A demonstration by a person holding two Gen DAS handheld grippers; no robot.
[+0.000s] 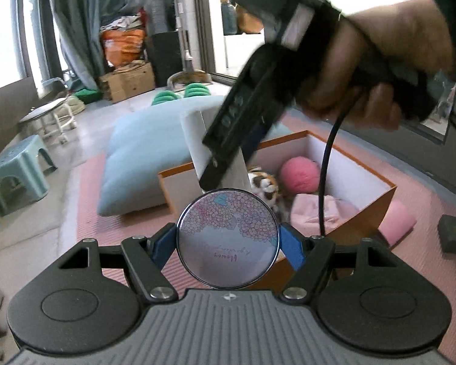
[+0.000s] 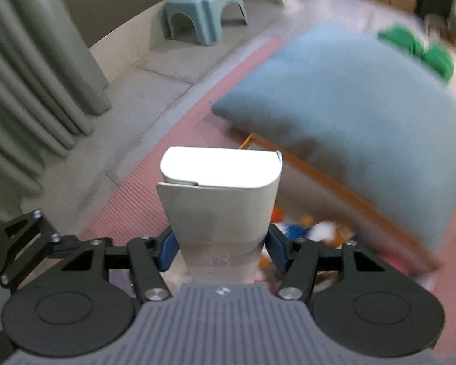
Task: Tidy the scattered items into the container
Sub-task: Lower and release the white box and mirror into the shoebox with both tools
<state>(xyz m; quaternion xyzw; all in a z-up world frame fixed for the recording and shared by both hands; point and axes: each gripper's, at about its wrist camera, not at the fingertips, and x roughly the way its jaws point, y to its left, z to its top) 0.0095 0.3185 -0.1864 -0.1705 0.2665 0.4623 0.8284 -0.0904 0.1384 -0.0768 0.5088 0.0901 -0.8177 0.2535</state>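
My left gripper [image 1: 228, 245] is shut on a round floral tin [image 1: 228, 238], held upright just in front of the orange cardboard box [image 1: 377, 210]. Inside the box lie a pink ball [image 1: 299, 173], a plush tiger [image 1: 264, 184] and pink cloth [image 1: 322, 210]. My right gripper [image 2: 222, 248] is shut on a white rectangular box [image 2: 220, 194], which stands up between its blue pads [image 2: 167, 251]. In the left wrist view that gripper and the hand [image 1: 380, 60] holding it hover over the orange box with the white box [image 1: 215, 149] in its jaws. The orange box rim [image 2: 334, 182] shows below the white box.
A light blue cushion [image 1: 143, 158] lies on the pink mat [image 1: 121, 243] behind the box. A pink pad [image 1: 398, 219] and a small dark box [image 1: 454, 234] lie to the right. A teal stool [image 1: 15, 173] stands at the left, with cardboard boxes and green cushions [image 1: 194, 91] farther back.
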